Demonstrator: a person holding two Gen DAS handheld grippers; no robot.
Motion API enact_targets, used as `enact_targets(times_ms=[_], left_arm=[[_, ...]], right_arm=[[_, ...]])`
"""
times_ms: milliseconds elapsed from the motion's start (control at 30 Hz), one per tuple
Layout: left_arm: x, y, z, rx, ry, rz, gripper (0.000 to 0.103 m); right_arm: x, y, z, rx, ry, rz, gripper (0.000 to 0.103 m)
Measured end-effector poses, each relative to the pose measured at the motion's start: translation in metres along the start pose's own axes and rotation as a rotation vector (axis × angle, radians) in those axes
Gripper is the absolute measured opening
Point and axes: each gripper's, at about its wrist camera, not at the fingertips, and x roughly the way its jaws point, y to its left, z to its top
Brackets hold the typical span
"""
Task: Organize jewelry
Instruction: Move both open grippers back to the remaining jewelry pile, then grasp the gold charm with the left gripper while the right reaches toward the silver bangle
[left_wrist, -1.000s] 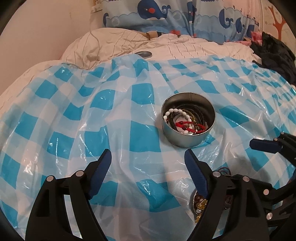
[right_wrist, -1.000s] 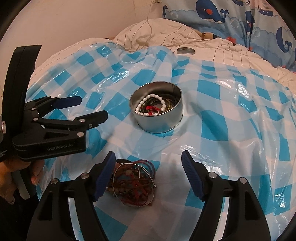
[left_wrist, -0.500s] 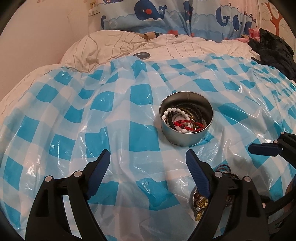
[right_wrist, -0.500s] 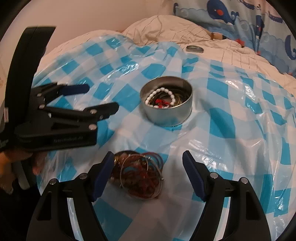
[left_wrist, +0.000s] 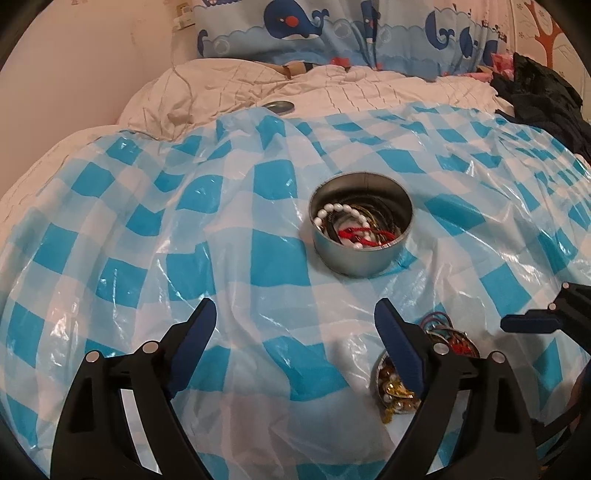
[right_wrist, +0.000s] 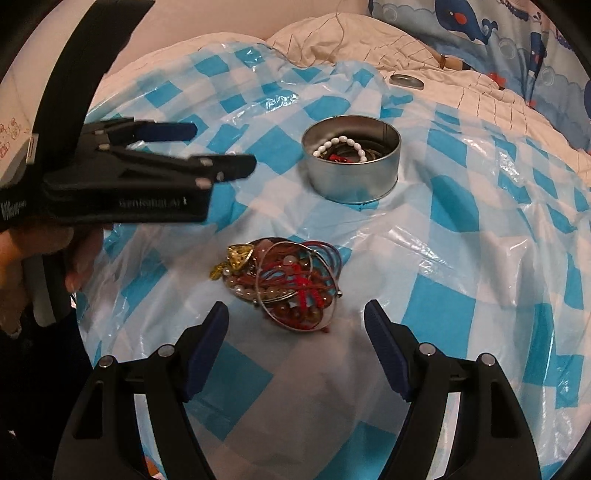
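Pulling back since earlier, the right gripper (right_wrist: 295, 325) gapes wide before the jewelry pile (right_wrist: 284, 282), fully visible now; the left gripper (left_wrist: 295, 328), also wide, half hides it near the tin (left_wrist: 361, 229).

Both the left gripper (left_wrist: 295, 323) and the right gripper (right_wrist: 295, 325) are matte black plastic with dark blue ribbed fingertips (right_wrist: 208, 347) and silver pivot screws. Faint white lettering marks the left gripper's side; bare skin (right_wrist: 79, 258) shows at nine o'clock.

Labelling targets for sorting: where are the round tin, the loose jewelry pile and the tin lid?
round tin (right_wrist: 351, 184), right wrist view, front wall.
loose jewelry pile (right_wrist: 291, 284), right wrist view, centre of tangle.
tin lid (right_wrist: 407, 81), right wrist view, top face.
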Motion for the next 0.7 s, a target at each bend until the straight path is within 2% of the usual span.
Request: enact_targets(times_ms=[167, 400, 433, 467, 700], left_arm=[[0.0, -0.001, -0.008, 0.014, 0.018, 0.002, 0.084], [0.001, 0.01, -0.006, -0.025, 0.016, -0.01, 0.085], [0.001, 0.01, -0.006, -0.027, 0.016, -0.013, 0.085], [0.001, 0.01, -0.006, -0.028, 0.016, -0.016, 0.085], [0.002, 0.012, -0.003, -0.052, 0.021, -0.041, 0.085]], right_arm=[[0.009, -0.005, 0.0, 0.062, -0.008, -0.012, 0.073], [0.03, -0.015, 0.007, 0.134, 0.006, 0.015, 0.072], [0.031, -0.015, 0.007, 0.135, 0.003, 0.024, 0.069], [0.031, -0.015, 0.008, 0.132, 0.003, 0.034, 0.058], [0.018, -0.02, 0.007, 0.131, -0.016, 0.057, 0.058]])
